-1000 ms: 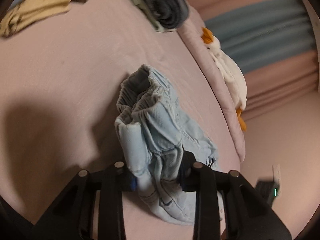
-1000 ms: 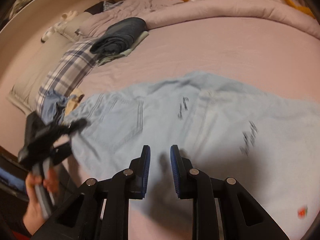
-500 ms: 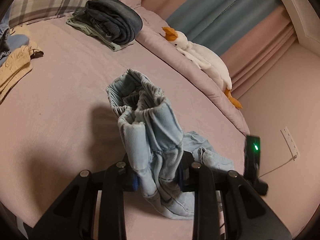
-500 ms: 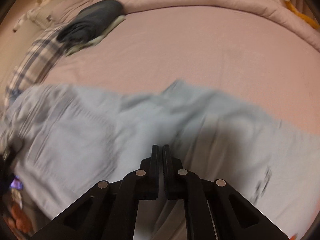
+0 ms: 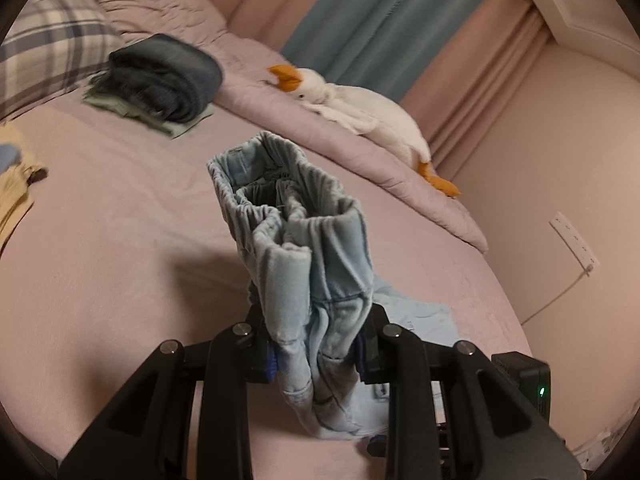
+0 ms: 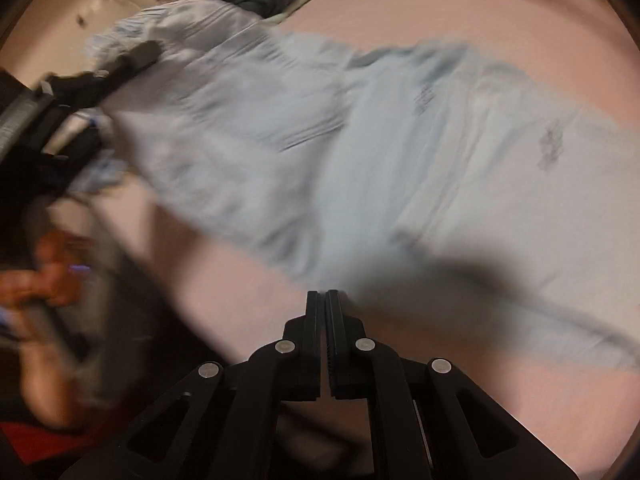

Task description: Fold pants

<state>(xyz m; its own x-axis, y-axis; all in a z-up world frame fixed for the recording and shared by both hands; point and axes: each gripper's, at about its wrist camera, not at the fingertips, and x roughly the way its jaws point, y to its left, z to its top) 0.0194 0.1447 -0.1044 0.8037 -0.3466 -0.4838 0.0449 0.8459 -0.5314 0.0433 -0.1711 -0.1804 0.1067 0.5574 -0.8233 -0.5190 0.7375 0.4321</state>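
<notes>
Light blue pants (image 6: 360, 140) lie stretched across the pink bed sheet (image 6: 480, 12) in the blurred right wrist view. My left gripper (image 5: 316, 354) is shut on the bunched elastic waistband of the pants (image 5: 296, 240) and holds it up above the bed. The left gripper also shows at the left edge of the right wrist view (image 6: 76, 92), lifting that end. My right gripper (image 6: 323, 304) is shut with nothing between its fingers, just short of the near edge of the pants.
A folded dark garment on a green one (image 5: 164, 76) lies at the back of the bed beside a plaid pillow (image 5: 44, 56). A white goose plush (image 5: 360, 108) lies on the rolled duvet. Yellow clothing (image 5: 16, 196) lies at the left. A wall socket (image 5: 572, 240) is at the right.
My left gripper has tilted up and lifted the waistband higher, swinging its view toward the curtains. My right gripper has closed and drawn back toward the near edge of the pants.
</notes>
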